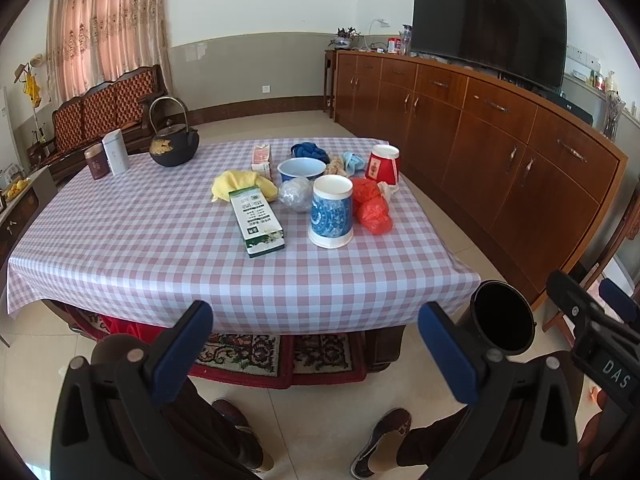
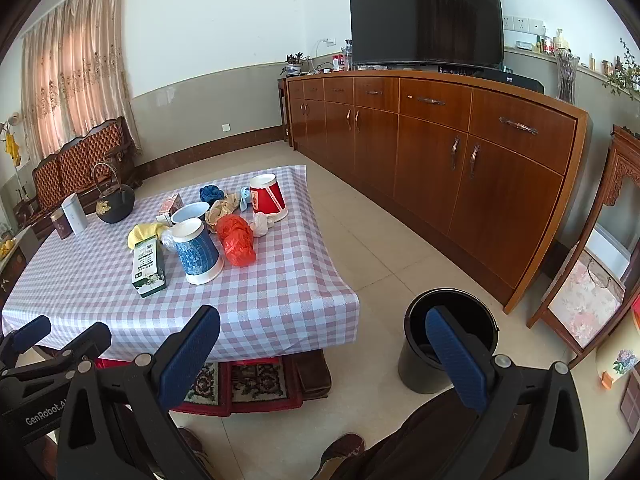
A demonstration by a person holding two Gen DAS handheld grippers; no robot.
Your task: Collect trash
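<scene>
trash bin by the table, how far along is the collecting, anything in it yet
Barely started, it seems. The black bin on the floor shows something dark at the bottom, too dim to identify. Nothing is in hand: the left gripper and right gripper are both open. Left on the table: the red bag, the blue cup, the green carton and more.

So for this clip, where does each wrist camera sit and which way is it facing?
Left wrist: on the left gripper, open, facing the checked table; shoes below, right gripper at the right edge.
Right wrist: on the right gripper, open, aimed further right, over the black bin; left gripper at the left edge.
Shared: table, bin, blue cup, sideboard.
</scene>
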